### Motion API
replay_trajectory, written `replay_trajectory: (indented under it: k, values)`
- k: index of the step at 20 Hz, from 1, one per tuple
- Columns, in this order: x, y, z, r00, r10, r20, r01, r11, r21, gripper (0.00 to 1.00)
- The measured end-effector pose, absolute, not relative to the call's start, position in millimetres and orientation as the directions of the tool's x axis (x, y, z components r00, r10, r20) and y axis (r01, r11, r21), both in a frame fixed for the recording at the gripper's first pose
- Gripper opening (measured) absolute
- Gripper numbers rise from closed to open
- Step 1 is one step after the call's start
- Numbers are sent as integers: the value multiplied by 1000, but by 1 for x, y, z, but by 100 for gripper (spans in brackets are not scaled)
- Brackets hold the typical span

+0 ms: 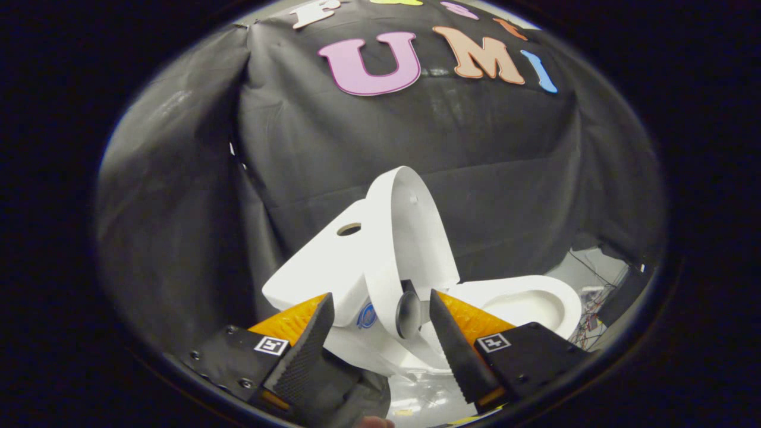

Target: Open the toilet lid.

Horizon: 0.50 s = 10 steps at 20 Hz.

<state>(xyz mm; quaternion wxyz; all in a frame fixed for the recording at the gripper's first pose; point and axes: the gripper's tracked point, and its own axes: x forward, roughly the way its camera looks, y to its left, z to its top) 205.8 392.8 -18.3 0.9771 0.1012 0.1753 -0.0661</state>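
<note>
Lid (410, 238) stands raised, nearly upright, just beyond the gripper (380, 312), its edge between the jaws; jaws are apart, touching nothing. Bowl (535, 303) lies far right.

Tool (380, 309) tilted, fingers (303, 351) spread wide apart, gripping nothing. Both fingers point forward and up, tips level with each other. Bit of person's finger (376, 422) shows beneath.

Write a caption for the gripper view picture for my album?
Toilet lid raised upright against the tank, bowl uncovered, hand-held gripper open before it.
</note>
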Motion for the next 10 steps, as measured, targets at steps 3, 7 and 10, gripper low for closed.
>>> replay_trajectory:
  k: [3, 7, 10]
  values:
    - [193, 387, -6, 943, -62, -326, 126, 976, 179, 99]
    - [173, 362, 12, 957, -75, -279, 138, 968, 211, 99]
    - [160, 340, 28, 968, -80, -237, 135, 964, 229, 99]
